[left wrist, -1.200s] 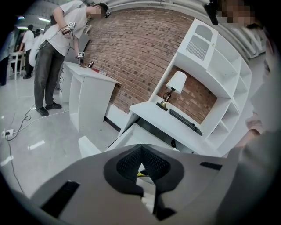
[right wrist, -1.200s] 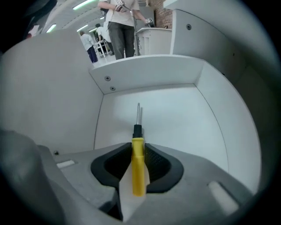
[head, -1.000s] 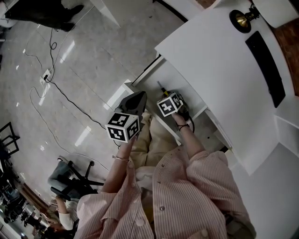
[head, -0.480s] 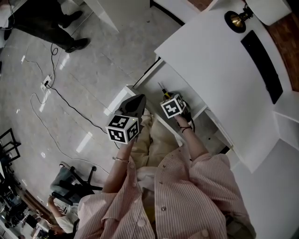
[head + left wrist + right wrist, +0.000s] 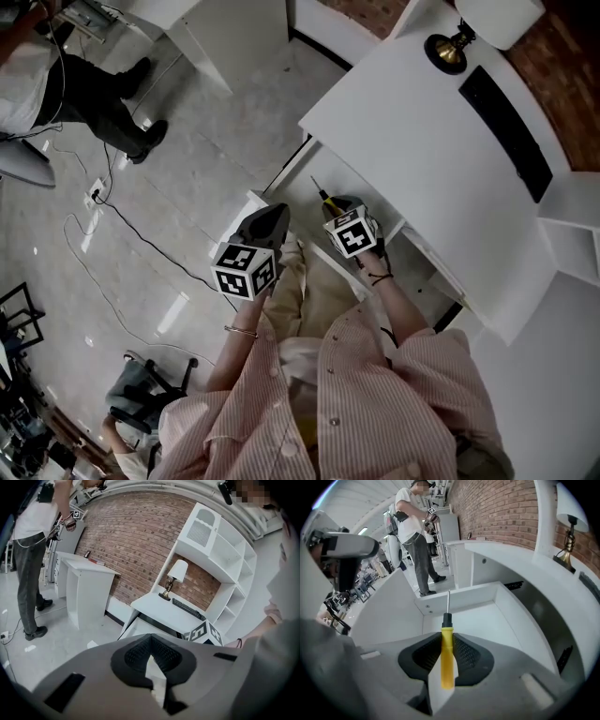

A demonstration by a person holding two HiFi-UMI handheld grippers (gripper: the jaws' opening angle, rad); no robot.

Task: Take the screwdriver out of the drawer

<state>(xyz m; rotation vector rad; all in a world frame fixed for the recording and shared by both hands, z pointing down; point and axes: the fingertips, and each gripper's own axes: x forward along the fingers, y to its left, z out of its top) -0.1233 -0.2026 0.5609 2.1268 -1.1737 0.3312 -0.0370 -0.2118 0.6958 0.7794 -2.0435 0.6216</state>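
A screwdriver (image 5: pixel 447 653) with a yellow handle, a black collar and a thin metal shaft is clamped between the pads of my right gripper (image 5: pixel 446 641). Its shaft points away from me over the open white drawer (image 5: pixel 487 620). In the head view the screwdriver (image 5: pixel 323 197) sticks out ahead of the right gripper (image 5: pixel 339 208), lifted above the drawer (image 5: pixel 305 178) under the white desk (image 5: pixel 422 141). My left gripper (image 5: pixel 270 217) hovers beside the drawer's front corner. In its own view the left gripper (image 5: pixel 151 656) has its pads together with nothing between them.
A brass lamp (image 5: pixel 448 52) and a black keyboard (image 5: pixel 506 131) sit on the desk. Another person (image 5: pixel 94 84) stands on the grey floor at the upper left, near cables (image 5: pixel 122 202). An office chair (image 5: pixel 141 366) is at the lower left. A white pedestal (image 5: pixel 84 588) stands by the brick wall.
My right gripper has risen with the screwdriver, lifting it off the drawer's floor. The left gripper has stayed about where it was.
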